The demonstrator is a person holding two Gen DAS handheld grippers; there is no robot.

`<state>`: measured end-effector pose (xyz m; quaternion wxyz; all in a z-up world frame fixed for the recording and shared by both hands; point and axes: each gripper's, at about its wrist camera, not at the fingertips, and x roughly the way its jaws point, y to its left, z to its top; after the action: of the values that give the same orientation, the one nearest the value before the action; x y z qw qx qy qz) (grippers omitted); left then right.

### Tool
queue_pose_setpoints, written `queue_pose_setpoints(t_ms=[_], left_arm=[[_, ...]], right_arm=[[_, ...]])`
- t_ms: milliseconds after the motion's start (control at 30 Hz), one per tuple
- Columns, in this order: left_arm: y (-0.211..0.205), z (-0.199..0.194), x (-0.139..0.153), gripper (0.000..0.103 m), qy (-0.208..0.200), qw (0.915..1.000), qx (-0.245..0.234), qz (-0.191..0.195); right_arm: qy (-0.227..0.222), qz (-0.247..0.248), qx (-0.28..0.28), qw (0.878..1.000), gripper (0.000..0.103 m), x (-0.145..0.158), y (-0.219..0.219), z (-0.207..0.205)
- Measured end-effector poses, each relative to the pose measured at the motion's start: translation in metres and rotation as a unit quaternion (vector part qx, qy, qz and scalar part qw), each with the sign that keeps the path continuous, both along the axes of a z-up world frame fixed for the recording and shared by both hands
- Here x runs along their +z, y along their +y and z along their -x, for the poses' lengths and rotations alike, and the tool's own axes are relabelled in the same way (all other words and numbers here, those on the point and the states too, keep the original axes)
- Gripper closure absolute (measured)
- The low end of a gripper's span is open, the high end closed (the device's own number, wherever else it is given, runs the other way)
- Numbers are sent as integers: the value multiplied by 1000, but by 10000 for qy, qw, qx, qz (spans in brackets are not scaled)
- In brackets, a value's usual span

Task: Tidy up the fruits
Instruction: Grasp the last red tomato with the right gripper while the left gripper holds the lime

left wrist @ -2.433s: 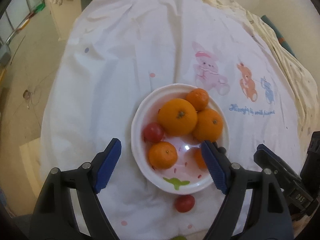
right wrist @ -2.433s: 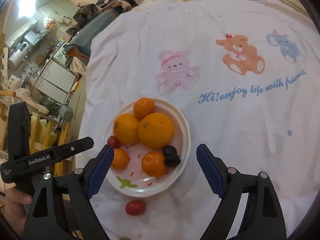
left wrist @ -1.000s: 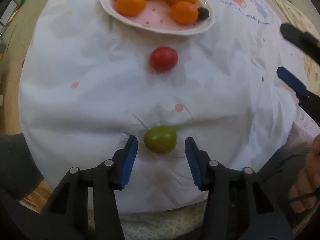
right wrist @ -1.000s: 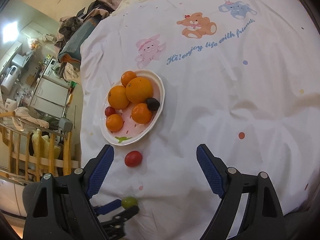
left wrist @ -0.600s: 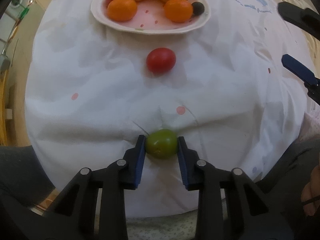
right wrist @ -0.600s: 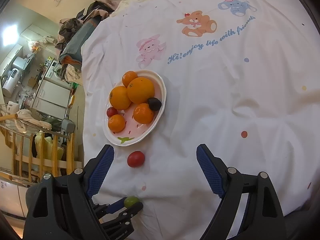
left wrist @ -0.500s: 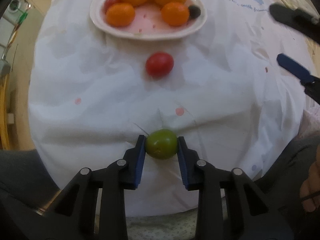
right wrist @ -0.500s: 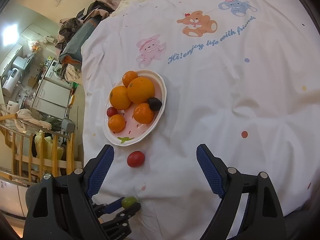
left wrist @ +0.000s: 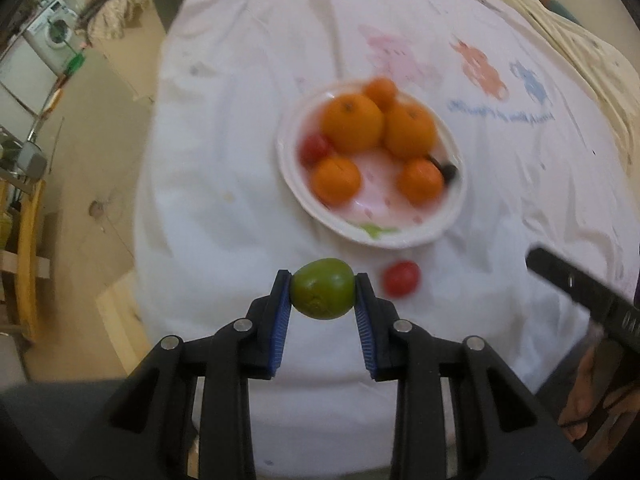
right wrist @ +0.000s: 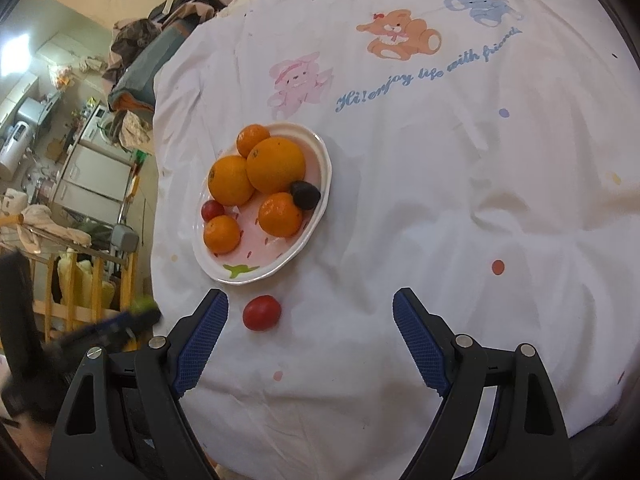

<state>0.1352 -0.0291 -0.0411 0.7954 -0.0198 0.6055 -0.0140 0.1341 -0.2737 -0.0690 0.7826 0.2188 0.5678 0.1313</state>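
Observation:
My left gripper (left wrist: 322, 280) is shut on a green tomato (left wrist: 323, 294), held in the air above the white cloth, short of the plate. The white plate (left wrist: 450, 222) holds several oranges, a small red tomato (left wrist: 314, 148) and a dark fruit (left wrist: 448, 170). A loose red tomato (left wrist: 401, 278) lies on the cloth just in front of the plate. In the right wrist view my right gripper (right wrist: 310, 300) stands open over the cloth, the red tomato (right wrist: 261, 312) near its left finger, the plate (right wrist: 320, 204) beyond. The left gripper (right wrist: 136, 314) shows blurred at far left.
The white cloth (right wrist: 460, 200) with cartoon animals and blue lettering covers a round table. Its edge drops off to the left, with floor, a wooden rail (right wrist: 96, 292) and cabinets beyond. A hand (left wrist: 588, 396) holds the right gripper's black body (left wrist: 584, 292) at the right.
My left gripper closed on the green tomato, lifted it off the cloth and carried it toward the plate. The right gripper has stayed where it was, open.

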Motion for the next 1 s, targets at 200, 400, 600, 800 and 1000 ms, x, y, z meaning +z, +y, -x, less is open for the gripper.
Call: queue_pose_setpoints(t_ms=[200, 400, 600, 800, 1000], left_arm=[[28, -17, -6, 76, 27, 9995, 256, 170], [41, -20, -16, 76, 174, 9970, 542, 528], [43, -20, -17, 76, 208, 9956, 600, 696], [45, -20, -16, 76, 183, 9950, 625, 755], [44, -20, -17, 76, 149, 9952, 639, 721]], right_arm=[[375, -301, 532, 9974, 16, -19, 23, -15], [766, -192, 996, 9919, 25, -44, 56, -27], [712, 529, 1658, 9822, 30, -63, 97, -33], [365, 938, 2160, 9712, 42, -62, 118, -28], [309, 926, 2396, 9659, 62, -61, 120, -22]])
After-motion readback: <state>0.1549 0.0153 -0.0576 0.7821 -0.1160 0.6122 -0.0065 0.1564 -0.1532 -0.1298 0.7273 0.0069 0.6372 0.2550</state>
